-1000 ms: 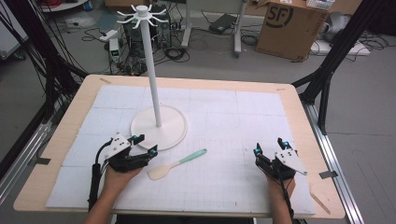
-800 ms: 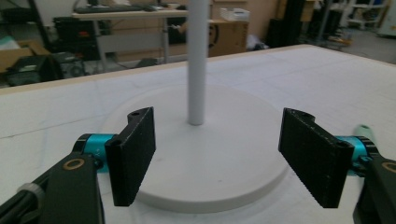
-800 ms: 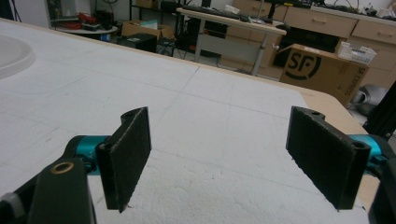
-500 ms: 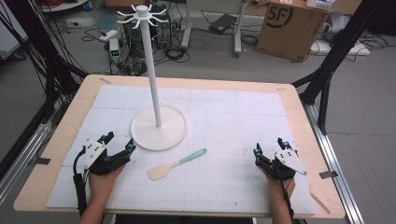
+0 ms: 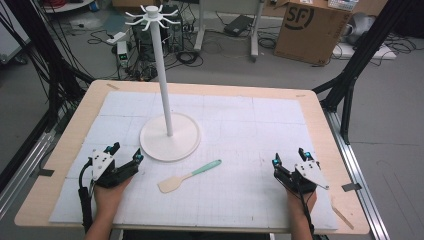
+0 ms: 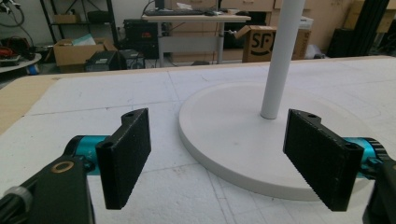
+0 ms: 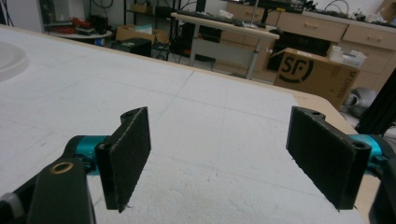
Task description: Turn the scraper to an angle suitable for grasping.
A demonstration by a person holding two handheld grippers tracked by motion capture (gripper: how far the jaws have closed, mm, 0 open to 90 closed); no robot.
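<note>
Right now the table (image 5: 320, 115) carries a white mat (image 5: 260, 130), and on its left half stands the rack (image 5: 169, 135): a round base, a tall post, and a ring of hooks at the top. Largest thing sorted, so look at the spatula (image 5: 189, 176). It lies flat on the mat just in front of the base, between your two hands, pale blade toward you and to the left, teal handle pointing away and to the right. Nothing touches it.

Your left gripper (image 5: 124, 155) sits at the near left of the mat, just beside the base and a little left of the blade. Its jaws stand wide apart and hold nothing; in the left gripper view (image 6: 217, 163) they frame the near rim of the base and the foot of the post. Your right gripper (image 5: 289, 159) rests at the near right, well apart from the spatula, jaws likewise spread wide and empty, with bare mat between them in the right gripper view (image 7: 219, 161).

By my reading, you are at the start: the pickup is not yet made. The likely job is hanging the spatula on a hook. Next, bring one gripper over the handle, line the jaws across it, lower and close. The handle end is thin and low, so come down square.
</note>
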